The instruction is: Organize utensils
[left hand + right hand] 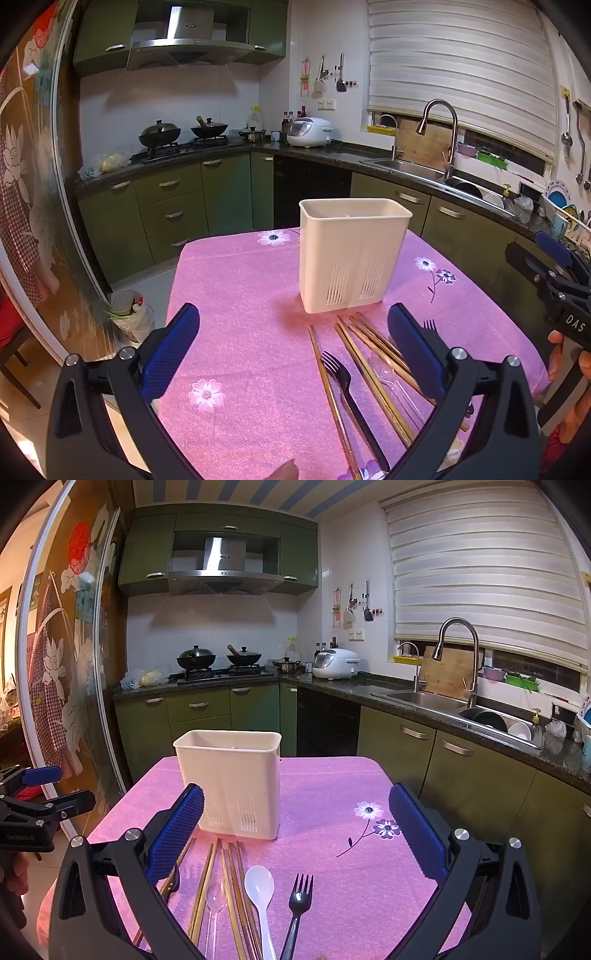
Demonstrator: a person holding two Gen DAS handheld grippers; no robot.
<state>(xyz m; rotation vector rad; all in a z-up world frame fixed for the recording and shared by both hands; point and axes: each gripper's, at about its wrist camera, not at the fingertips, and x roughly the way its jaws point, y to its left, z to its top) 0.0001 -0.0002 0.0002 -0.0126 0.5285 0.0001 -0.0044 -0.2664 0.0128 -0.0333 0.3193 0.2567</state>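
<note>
**Utensils lie lengthwise under the spread right gripper**

While the white holder (231, 782) stands upright beyond them on the pink tabletop (332, 775), the chopsticks (236, 893), white spoon (260, 890) and black fork (297, 908) lie between the right gripper (295, 834) and it, handles toward the camera. Left gripper (293, 350) hangs beside them, equally spread and empty.

Indoor artificial light, warm, fairly bright overhead. Strong fisheye bend + dark vignette at corners, both views. Cloth (240, 295) beyond jaws oversaturated pink. Soft shadow at bin (236, 775) base ahead of jaws. Focus sharp, no motion blur.
</note>
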